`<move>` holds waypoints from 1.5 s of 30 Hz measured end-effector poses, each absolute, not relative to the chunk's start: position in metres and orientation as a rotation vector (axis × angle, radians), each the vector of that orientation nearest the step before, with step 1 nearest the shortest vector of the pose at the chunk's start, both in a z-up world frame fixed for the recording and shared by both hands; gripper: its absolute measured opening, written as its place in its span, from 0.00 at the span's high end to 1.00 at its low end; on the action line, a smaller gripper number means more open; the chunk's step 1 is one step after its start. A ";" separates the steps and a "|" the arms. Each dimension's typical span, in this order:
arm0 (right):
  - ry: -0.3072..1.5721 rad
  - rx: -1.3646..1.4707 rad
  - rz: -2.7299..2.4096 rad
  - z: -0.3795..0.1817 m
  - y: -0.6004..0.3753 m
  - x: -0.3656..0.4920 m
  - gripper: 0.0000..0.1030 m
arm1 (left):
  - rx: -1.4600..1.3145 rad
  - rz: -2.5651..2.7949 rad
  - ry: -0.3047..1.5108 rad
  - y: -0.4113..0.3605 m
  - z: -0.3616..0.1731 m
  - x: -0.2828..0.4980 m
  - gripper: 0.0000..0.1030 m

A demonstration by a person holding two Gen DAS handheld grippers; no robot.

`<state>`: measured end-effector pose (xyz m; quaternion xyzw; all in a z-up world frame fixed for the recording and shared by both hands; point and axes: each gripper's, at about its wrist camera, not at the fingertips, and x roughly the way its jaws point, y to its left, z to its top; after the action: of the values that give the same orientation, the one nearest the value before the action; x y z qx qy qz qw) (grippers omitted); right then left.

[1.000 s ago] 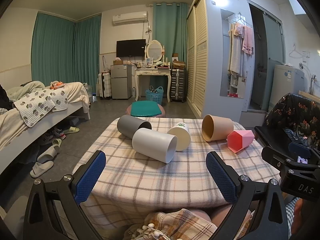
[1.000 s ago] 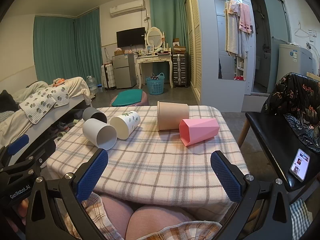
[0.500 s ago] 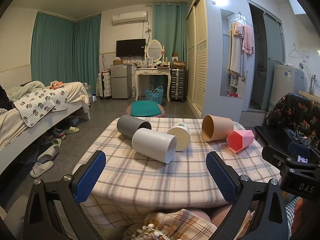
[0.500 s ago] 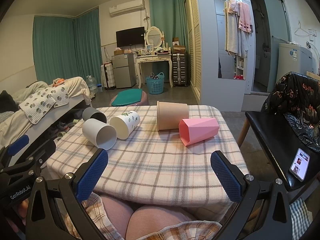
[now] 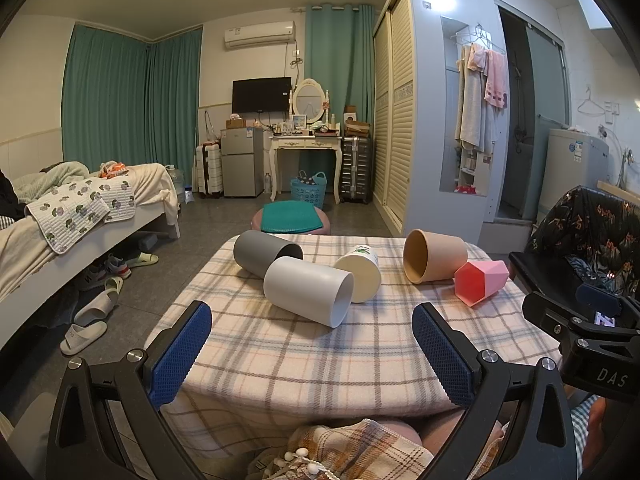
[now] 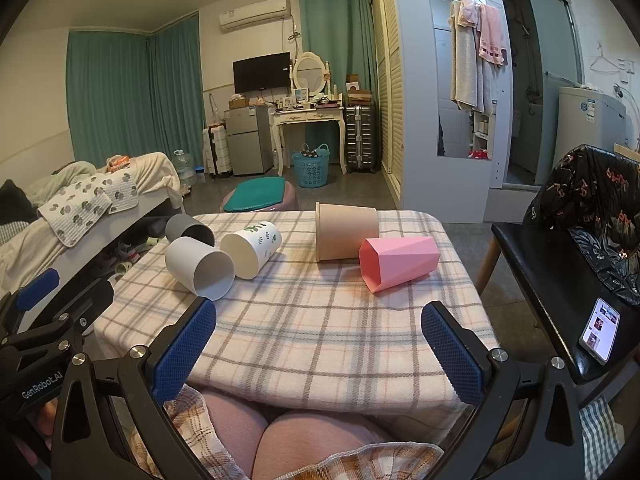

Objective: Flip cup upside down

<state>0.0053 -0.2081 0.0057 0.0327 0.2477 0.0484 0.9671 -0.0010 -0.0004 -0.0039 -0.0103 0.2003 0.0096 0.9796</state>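
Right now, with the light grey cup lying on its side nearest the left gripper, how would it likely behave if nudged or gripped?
The light grey cup is a smooth round cylinder on its side, so a nudge would probably roll it across the checked tablecloth, perhaps into the leaf-print cup beside it. Its walls look rigid and thin, likely light. The plain matte surface may slip between pads.

A pink-and-grey plaid cloth [image 5: 320,352] is spread over the table, and a round pink stool topped with a teal cushion [image 5: 291,219] is seen just beyond its far edge. A bed draped with a leaf-printed quilt [image 5: 76,208] is set along the left wall, with white slippers [image 5: 82,334] left on the floor beside it. A black chair [image 6: 560,292] is placed to the right of the table, and a lit smartphone [image 6: 600,330] is laid on its seat.
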 end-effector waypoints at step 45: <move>0.580 0.098 0.038 0.012 -0.218 0.025 0.00 | -0.020 -0.017 0.433 -0.010 -0.001 0.029 0.00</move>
<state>0.0253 -0.2179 0.0122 0.0485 0.2860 0.0189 0.9568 0.0291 -0.0100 -0.0013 -0.0098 0.2148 -0.0084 0.9766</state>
